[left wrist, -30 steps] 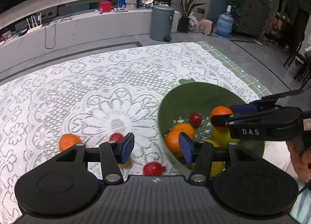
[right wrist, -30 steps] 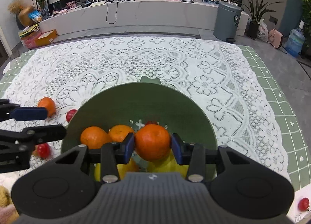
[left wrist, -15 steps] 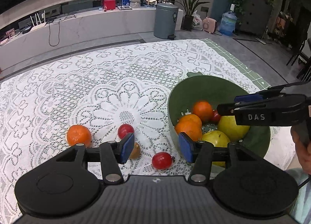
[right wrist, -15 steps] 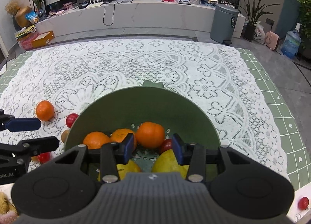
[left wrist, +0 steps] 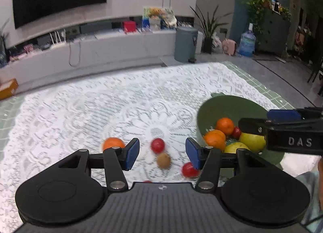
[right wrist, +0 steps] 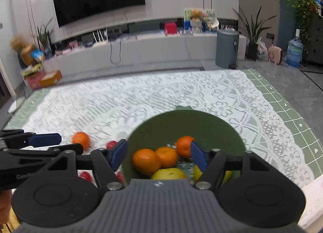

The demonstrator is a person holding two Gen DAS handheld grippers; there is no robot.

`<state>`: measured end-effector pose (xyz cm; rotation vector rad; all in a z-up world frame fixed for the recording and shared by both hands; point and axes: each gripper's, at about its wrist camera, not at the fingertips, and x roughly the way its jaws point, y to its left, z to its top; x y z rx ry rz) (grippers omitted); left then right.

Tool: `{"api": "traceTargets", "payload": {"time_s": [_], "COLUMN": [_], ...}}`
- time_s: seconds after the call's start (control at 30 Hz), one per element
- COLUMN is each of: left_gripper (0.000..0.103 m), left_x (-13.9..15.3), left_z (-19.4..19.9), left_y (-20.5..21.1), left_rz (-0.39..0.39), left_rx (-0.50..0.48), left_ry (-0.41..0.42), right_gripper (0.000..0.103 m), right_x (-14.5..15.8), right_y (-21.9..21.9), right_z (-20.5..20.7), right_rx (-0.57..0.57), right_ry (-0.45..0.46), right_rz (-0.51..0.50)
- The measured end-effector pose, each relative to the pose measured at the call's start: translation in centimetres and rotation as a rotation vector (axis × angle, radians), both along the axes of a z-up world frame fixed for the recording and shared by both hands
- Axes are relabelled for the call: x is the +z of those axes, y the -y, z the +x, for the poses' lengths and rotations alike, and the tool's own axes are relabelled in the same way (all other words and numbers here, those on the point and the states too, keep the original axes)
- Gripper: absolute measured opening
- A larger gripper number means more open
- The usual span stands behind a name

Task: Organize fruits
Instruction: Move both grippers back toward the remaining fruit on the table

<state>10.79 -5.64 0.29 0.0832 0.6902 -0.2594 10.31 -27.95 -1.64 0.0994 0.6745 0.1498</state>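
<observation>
A green bowl (right wrist: 201, 119) on the lace cloth holds three oranges (right wrist: 146, 161), yellow fruits (right wrist: 168, 173) and a small red fruit (left wrist: 235, 132). My right gripper (right wrist: 158, 155) hovers above the bowl, its jaws opening with nothing gripped between them. Left of the bowl (left wrist: 232, 104) lie a loose orange (left wrist: 113, 143), a red fruit (left wrist: 157, 145), a brown kiwi (left wrist: 163, 160) and another red fruit (left wrist: 188, 170). My left gripper (left wrist: 162, 156) hangs open above these loose fruits, gripping nothing. The right gripper (left wrist: 282, 119) shows at the right edge of the left wrist view.
The white lace cloth (right wrist: 141, 99) covers a green checked mat (right wrist: 282, 99). Beyond the table stand a grey bin (right wrist: 227, 48), a low white cabinet (right wrist: 141, 51), plants and a water bottle (right wrist: 294, 52). A person's hand (left wrist: 320, 174) shows at the right edge.
The right gripper let go of the orange into the bowl, opened wider and pulled back and up. The left gripper drew back, so the loose fruits now lie between its fingers in view.
</observation>
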Motion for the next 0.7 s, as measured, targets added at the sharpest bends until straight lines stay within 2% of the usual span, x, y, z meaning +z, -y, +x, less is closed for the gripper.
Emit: {"api": "traceTargets", "payload": {"time_s": [0.1,0.2,0.23,0.37,0.53,0.7], "left_gripper": [0.062,0.063,0.066,0.068,0.068,0.068], "left_x": [0.2,0.2,0.1,-0.4,-1.6,-2.8], "left_z": [-0.8,-1.3,-1.5,-1.8,-1.8,-1.6], "left_y": [-0.7,-1.8,-2.2,-3.5,-5.7,-7.3], "left_rz": [0.055,0.061,0.065,0.085,0.053,0.012], "left_rx": [0.019,0.015,0.022,0.022,0.074,0.085], "left_ry": [0.033,0.038,0.039,0.029,0.0,-0.013], "right_gripper": [0.069,0.071,0.072,0.072,0.073,0.073], "right_x": [0.1,-0.2,-0.3,-1.0,-2.5,-4.0], "right_y": [-1.2,-2.5,-3.0,-5.1,-7.3,-8.9], "right_z": [-1.4,-2.6,-2.9,-3.8,-4.5,-4.3], "right_rx": [-0.013,-0.016,-0.013,0.047,0.089,0.124], "right_ry": [0.036,0.057,0.063,0.068,0.078,0.03], "right_rz": [0.018,0.036,0.037,0.043,0.045,0.022]}}
